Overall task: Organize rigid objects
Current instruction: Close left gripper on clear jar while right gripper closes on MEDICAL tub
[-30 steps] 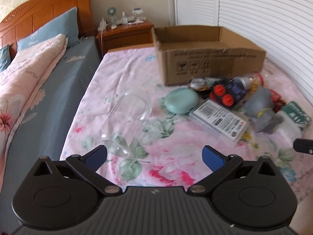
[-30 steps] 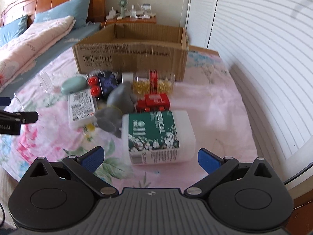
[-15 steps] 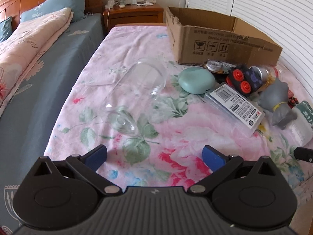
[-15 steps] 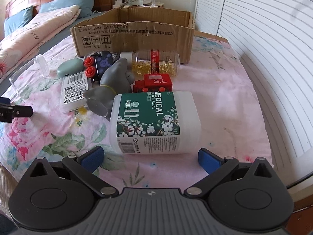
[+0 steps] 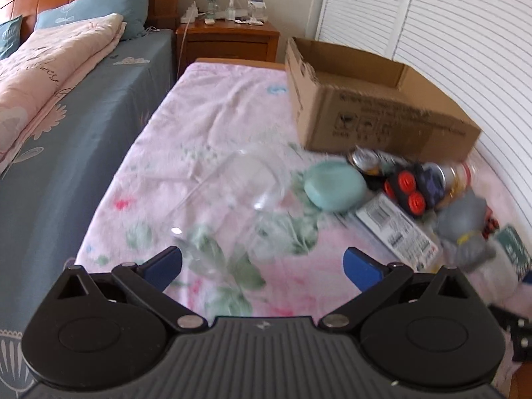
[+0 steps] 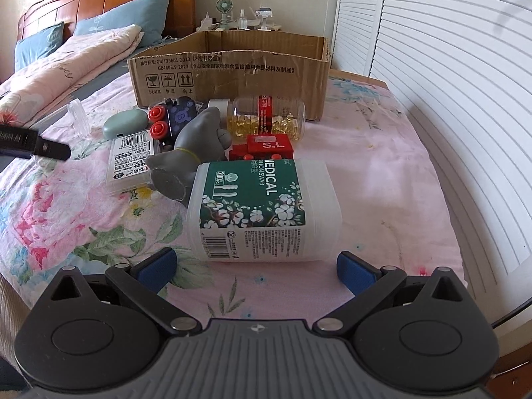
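Centre frame, we find both claws, left claw and right claw, spread wide, empty; swab box reads "MEDICAL", lower right bedspread bare.

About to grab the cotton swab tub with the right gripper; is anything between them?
Nothing visible: the right gripper is open, with only bare bedspread before the cotton swab tub.
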`<state>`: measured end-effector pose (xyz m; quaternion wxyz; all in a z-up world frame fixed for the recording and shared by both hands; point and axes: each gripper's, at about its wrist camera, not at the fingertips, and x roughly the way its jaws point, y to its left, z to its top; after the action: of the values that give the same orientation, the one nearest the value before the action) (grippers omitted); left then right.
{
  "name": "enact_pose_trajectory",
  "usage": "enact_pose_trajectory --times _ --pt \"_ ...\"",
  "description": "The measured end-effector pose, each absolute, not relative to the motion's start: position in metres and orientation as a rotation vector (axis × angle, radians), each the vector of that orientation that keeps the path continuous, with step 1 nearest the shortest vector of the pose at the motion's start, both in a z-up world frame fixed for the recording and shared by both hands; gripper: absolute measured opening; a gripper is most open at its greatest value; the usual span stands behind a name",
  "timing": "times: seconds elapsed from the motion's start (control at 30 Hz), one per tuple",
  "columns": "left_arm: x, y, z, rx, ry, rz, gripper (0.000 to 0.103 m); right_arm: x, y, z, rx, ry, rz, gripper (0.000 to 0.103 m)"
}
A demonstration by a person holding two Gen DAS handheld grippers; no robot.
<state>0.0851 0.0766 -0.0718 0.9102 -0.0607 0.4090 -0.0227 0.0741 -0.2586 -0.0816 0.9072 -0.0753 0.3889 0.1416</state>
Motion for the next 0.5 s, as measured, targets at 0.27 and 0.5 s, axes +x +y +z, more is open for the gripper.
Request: enact_pose_trajectory --times 0.27,0.5 --pt "0.116 0.087 -0.070 -0.133 0.823 -0.024 0.102 0.075 -0.258 -0.081 -0.156 0.809 0.291 0.103" --pt "0.136 0.084 -0.073 -0.110 0.813 0.015 0.102 0.077 -0.258 -0.081 -0.159 0.815 0.297 0.103"
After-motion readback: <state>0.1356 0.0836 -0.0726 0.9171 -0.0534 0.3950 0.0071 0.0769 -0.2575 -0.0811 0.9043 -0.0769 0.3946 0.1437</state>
